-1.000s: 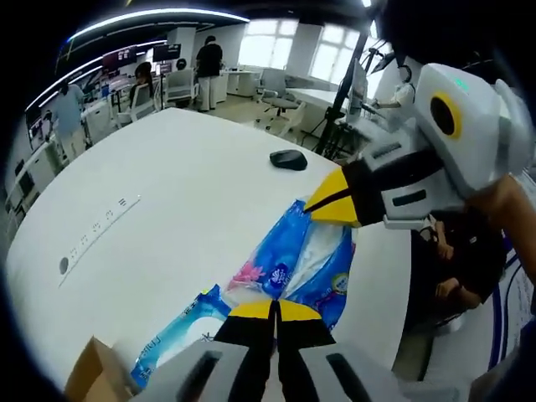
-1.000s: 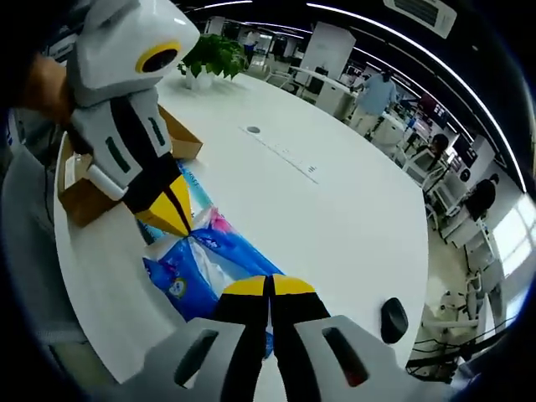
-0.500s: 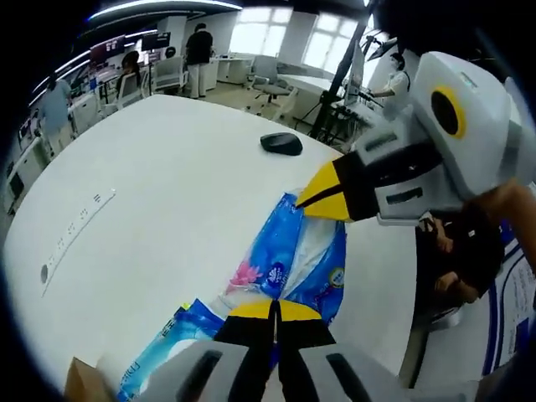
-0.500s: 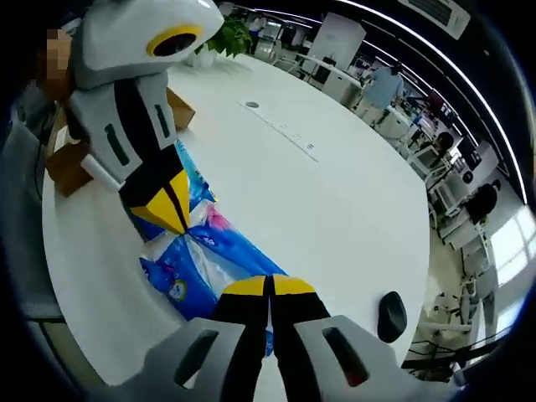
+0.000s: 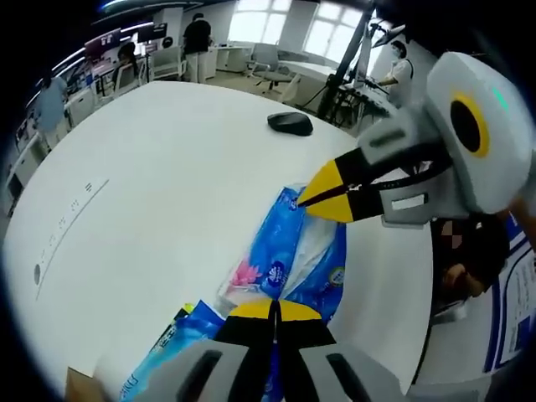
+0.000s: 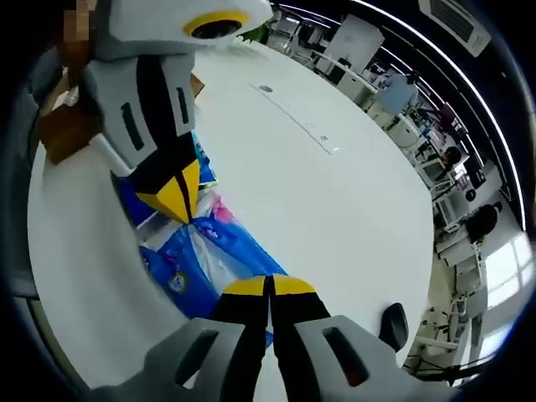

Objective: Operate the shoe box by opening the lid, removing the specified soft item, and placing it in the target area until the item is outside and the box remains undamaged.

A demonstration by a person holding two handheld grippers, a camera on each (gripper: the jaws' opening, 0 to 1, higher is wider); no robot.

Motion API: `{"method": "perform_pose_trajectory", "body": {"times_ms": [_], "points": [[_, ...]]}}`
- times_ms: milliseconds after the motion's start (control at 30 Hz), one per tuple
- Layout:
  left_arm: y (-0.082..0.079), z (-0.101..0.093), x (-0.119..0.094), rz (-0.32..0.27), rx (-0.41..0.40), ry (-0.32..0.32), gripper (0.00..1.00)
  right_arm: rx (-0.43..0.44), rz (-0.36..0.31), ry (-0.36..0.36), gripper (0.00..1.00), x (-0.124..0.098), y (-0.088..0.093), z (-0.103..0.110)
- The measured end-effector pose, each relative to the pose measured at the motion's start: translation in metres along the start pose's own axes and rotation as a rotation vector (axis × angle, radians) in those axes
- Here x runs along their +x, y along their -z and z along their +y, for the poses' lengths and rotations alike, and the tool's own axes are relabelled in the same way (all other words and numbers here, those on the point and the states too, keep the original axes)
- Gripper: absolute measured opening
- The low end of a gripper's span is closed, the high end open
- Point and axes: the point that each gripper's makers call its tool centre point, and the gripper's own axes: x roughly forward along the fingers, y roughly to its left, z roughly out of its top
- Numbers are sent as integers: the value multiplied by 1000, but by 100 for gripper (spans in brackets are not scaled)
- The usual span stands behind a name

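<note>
- Gripping both ends of the blue tissue pack (image 5: pixel 289 264), you hold it stretched over the white table (image 5: pixel 159 167); it sits outside the cardboard shoe box (image 6: pixel 67 126), whose brown edge lies behind your left gripper in the right gripper view.
- Your left gripper (image 5: pixel 272 308): yellow-tipped jaws pressed together on the near end of the pack.
- Your right gripper (image 6: pixel 269 286): jaws likewise closed on the opposite end of the pack; in the left gripper view it enters from the right, tips at the wrapper's far edge.
- Beyond the pack, well apart from it, a black mouse (image 5: pixel 289 123) rests on the table.
</note>
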Motion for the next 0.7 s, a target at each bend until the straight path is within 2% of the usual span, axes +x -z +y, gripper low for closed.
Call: {"method": "perform_pose_trajectory", "body": {"times_ms": [333, 633, 700], "points": [[-3, 7, -3, -22, -12, -7, 0, -48, 14, 33, 0, 5, -3, -3], [-4, 8, -9, -34, 10, -31, 1, -71, 23, 53, 0, 0, -4, -5], [-6, 9, -13, -55, 33, -38, 1, -60, 16, 53, 2, -4, -7, -4]]}}
